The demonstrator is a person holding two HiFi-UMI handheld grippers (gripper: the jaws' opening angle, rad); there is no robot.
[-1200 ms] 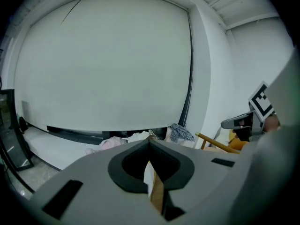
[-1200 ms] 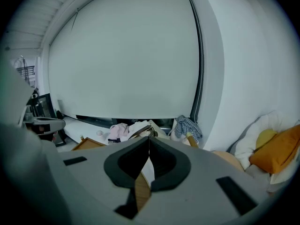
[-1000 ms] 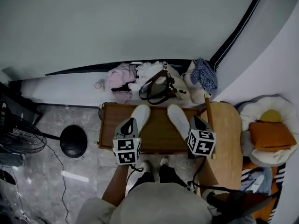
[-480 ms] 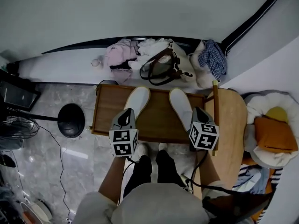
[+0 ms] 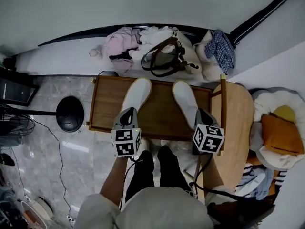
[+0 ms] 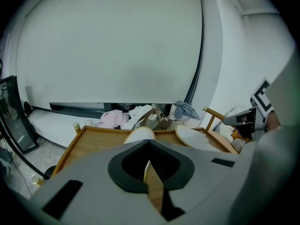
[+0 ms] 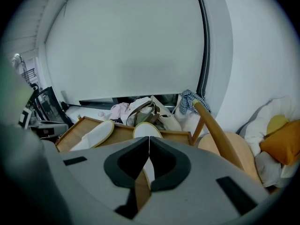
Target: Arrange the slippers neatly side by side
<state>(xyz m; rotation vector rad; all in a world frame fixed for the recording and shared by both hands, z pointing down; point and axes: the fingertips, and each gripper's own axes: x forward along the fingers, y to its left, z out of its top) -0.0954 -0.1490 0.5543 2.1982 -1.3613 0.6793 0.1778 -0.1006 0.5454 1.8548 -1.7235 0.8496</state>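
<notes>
Two white slippers lie soles up on a low wooden table (image 5: 107, 104), toes toward the wall and spread apart in a V. The left slipper (image 5: 137, 93) (image 6: 139, 135) (image 7: 96, 134) and the right slipper (image 5: 185, 101) (image 6: 197, 137) (image 7: 147, 130) do not touch. My left gripper (image 5: 128, 114) (image 6: 149, 142) hovers over the heel of the left slipper, shut with nothing in it. Over the right slipper's heel my right gripper (image 5: 202, 116) (image 7: 149, 138) is also shut and holds nothing.
A brown handbag (image 5: 167, 58), pink clothes (image 5: 121, 39) and a plaid cloth (image 5: 221, 44) lie along the wall behind the table. A wooden chair (image 5: 233, 123) stands right of it, beside an orange cushion (image 5: 279, 132). A black round base (image 5: 70, 113) stands at the left.
The head view has shifted, so the table sits higher in the picture. Both grippers keep their places near the table's front edge and stay shut. The slippers have not moved.
</notes>
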